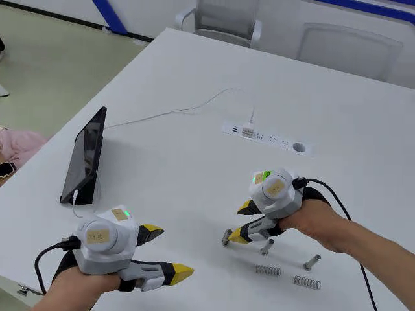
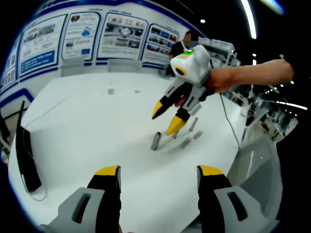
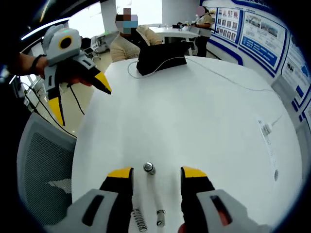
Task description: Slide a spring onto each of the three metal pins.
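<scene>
the white worktop [image 1: 194,78] carries everything. a dark tablet [image 1: 84,159] stands propped near its left edge, and a white power strip [image 1: 266,137] lies about in the middle. the left gripper [image 1: 167,251] hangs over the near edge, on the left part, its tongs wide apart with nothing in them. the right gripper [image 1: 241,223] is low over the near right part, tongs also apart. in the right gripper view the first pin [image 1: 226,237] sits between the yellow tips, and i cannot tell if a tip touches it. the second pin [image 1: 266,246] and the third pin [image 1: 312,262] lie further to the right. one spring [image 1: 268,270] and the other spring [image 1: 307,282] lie just beside them, closer to the near edge.

no spring seems to be on a pin, so i judge the task is at its beginning, at taking the first pin. the next move calls for closing squarely on this round pin, which may roll, and for the left gripper to bring a spring to its free end.
</scene>
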`<state>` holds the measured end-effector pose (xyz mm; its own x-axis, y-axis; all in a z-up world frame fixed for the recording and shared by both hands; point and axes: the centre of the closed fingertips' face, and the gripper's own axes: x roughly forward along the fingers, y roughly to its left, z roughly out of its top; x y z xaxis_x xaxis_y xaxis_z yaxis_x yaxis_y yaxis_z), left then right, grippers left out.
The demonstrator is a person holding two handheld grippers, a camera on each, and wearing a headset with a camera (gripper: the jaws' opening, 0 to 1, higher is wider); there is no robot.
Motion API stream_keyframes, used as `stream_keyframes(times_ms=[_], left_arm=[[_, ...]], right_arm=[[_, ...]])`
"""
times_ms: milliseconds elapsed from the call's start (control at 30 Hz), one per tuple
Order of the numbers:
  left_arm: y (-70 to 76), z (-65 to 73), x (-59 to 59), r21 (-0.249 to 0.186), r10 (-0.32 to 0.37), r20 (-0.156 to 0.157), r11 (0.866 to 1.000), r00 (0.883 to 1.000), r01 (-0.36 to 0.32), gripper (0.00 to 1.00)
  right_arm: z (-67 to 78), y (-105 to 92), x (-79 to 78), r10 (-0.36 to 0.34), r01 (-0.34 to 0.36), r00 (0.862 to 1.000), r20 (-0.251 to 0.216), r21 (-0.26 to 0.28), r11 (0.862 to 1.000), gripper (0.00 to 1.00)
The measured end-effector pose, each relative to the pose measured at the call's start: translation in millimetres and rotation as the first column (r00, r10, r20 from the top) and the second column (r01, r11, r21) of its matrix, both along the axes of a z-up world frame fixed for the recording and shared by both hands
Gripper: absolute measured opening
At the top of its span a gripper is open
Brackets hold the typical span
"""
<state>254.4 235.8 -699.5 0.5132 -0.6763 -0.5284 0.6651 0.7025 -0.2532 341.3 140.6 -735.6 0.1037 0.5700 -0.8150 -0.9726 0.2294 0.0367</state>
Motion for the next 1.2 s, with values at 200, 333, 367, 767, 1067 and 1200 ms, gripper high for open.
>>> stream_keyframes(times_ms=[200,333,367,767,1067,1200], left_arm=[[0.6,5.0,0.9,-0.002,0.001,0.011,1.000,1.000,-0.001,0.65],[1.1,8.1,2.0,-0.006,0.006,0.018,1.000,1.000,-0.006,0.65],[1.3,8.1,2.5,-0.007,0.008,0.019,1.000,1.000,-0.008,0.65],[-6.0,11.1,8.2,-0.017,0.009,0.020,1.000,1.000,-0.009,0.66],[-14.7,13.0,14.5,-0.020,-0.009,0.023,1.000,1.000,0.010,0.66],[-18.4,12.8,14.9,-0.023,-0.014,0.020,1.000,1.000,0.015,0.66]], right_arm=[[7.1,-4.0,-2.9,-0.059,0.059,0.998,-0.003,0.046,0.997,0.41],[12.6,-8.5,-5.5,-0.102,0.102,0.995,0.001,0.068,0.992,0.44],[14.3,-8.8,-6.1,-0.115,0.114,0.993,-0.002,0.081,0.990,0.46],[27.8,-29.4,-19.0,-0.248,0.246,0.969,-0.013,0.172,0.954,0.54],[33.8,-48.8,-27.1,-0.336,0.331,0.942,-0.017,0.221,0.917,0.60],[32.6,-58.2,-32.0,-0.363,0.357,0.932,-0.016,0.224,0.907,0.62]])
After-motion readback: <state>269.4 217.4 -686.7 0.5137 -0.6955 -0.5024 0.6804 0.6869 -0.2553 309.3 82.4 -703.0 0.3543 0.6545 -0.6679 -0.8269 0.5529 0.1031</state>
